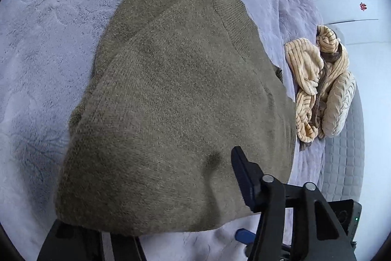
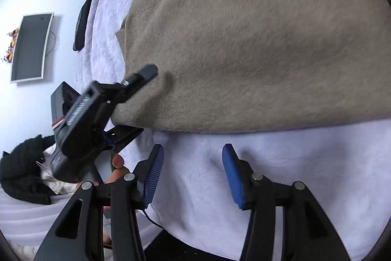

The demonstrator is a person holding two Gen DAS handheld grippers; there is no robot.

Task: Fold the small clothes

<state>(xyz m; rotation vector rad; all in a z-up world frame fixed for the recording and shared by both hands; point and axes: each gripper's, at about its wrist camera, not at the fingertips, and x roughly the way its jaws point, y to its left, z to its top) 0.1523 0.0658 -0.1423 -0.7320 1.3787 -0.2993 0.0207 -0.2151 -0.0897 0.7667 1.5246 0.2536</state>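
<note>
A brown knit sweater (image 1: 176, 94) lies folded on a lilac bedspread (image 1: 48, 40). Its near folded edge drapes over my left gripper (image 1: 171, 224); one finger (image 1: 244, 175) lies on top of the cloth and the other is hidden under it. In the right wrist view the left gripper (image 2: 132, 104) pinches the sweater's (image 2: 244, 53) near left corner, one finger above and one below the fold. My right gripper (image 2: 193, 177) is open and empty over bare bedspread, just short of the sweater's near edge.
A crumpled cream striped garment (image 1: 320, 85) lies on the bed to the right of the sweater. A wall-mounted screen (image 2: 31, 45) and a dark object (image 2: 81, 23) at the bed's edge show at left. A black jacket (image 2: 22, 175) lies lower left.
</note>
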